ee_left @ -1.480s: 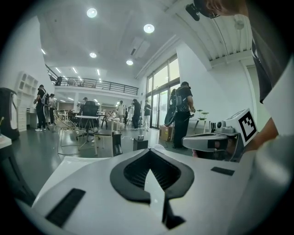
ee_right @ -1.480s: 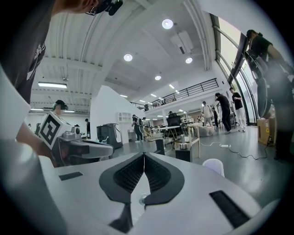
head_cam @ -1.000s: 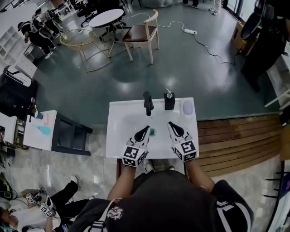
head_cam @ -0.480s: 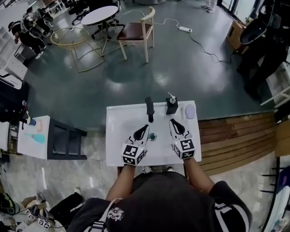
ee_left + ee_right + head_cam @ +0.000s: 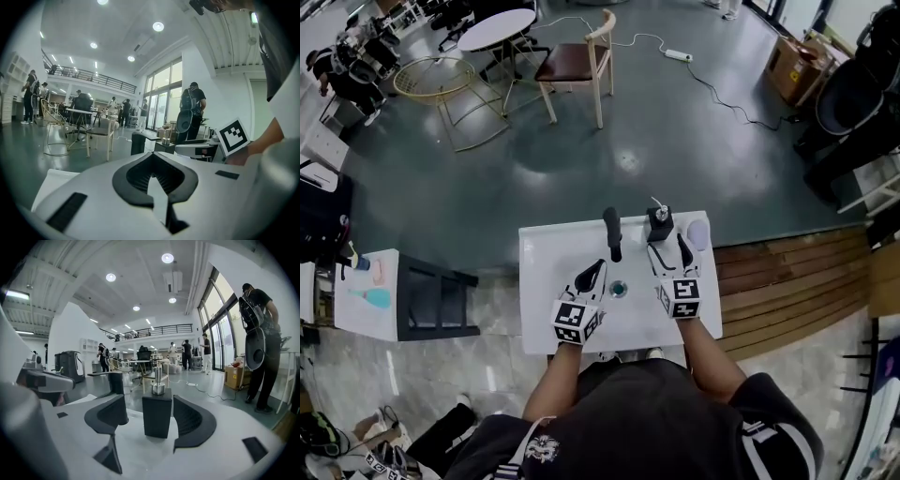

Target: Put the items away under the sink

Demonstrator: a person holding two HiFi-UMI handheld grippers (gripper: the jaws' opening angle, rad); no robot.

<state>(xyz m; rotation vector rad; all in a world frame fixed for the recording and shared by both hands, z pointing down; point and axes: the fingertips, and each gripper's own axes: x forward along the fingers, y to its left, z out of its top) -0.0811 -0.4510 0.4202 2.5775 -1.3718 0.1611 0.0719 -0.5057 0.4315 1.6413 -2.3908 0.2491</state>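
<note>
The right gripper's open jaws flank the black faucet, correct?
No. The right gripper view shows the right gripper with its jaws, which have just been opening, flanking the black soap dispenser without touching it; the faucet stands off to the left.

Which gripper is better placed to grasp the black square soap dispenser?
Right: the right gripper, jaws just opened, straddles the black square soap dispenser. The left gripper is shut, farther away.

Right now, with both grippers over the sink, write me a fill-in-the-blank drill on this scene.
1. The black soap dispenser stands ___ the right gripper's open jaws.
2. The left gripper's jaws are ___.
3. In the head view, the faucet stands ___ of the dispenser.
Missing: between; shut; left.
Note: the right jaws have just been opening.
</note>
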